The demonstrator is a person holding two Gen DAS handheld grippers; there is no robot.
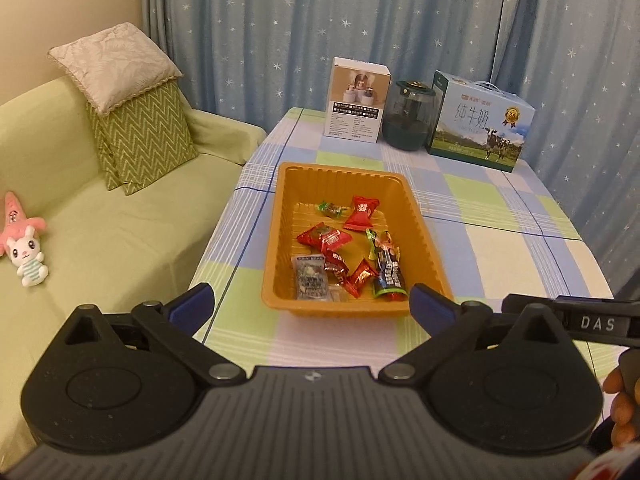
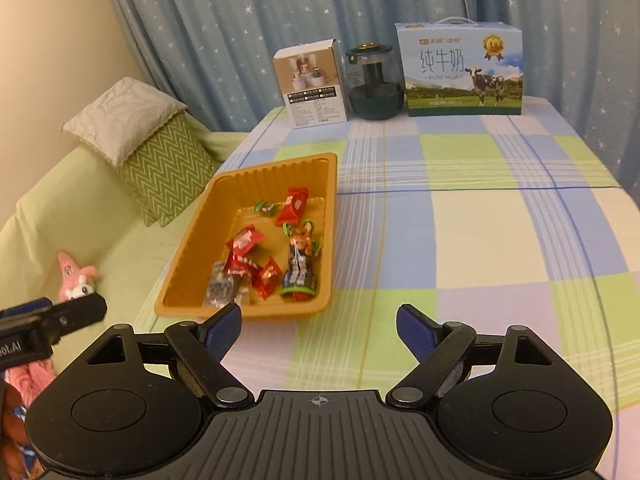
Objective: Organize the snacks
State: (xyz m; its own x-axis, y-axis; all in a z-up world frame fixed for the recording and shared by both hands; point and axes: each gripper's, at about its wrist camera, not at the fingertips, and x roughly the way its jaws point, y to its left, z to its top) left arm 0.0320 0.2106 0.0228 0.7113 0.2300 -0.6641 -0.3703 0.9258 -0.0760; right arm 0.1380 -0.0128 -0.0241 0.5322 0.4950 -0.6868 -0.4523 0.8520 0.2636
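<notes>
Both tongs, left (image 1: 310, 306) and right (image 2: 320, 326), gape empty; the snacks (image 1: 344, 258) look light, crinkly, slippery: pinch a wrapper's twisted end

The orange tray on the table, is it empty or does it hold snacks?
It holds snacks. The orange tray has several wrapped snacks lying loose on its floor, mostly red ones; no snack lies on the tablecloth.

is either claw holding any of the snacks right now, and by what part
Nothing is held. The left claw and the right claw both stand open and empty; the snacks lie in the orange tray.
</notes>
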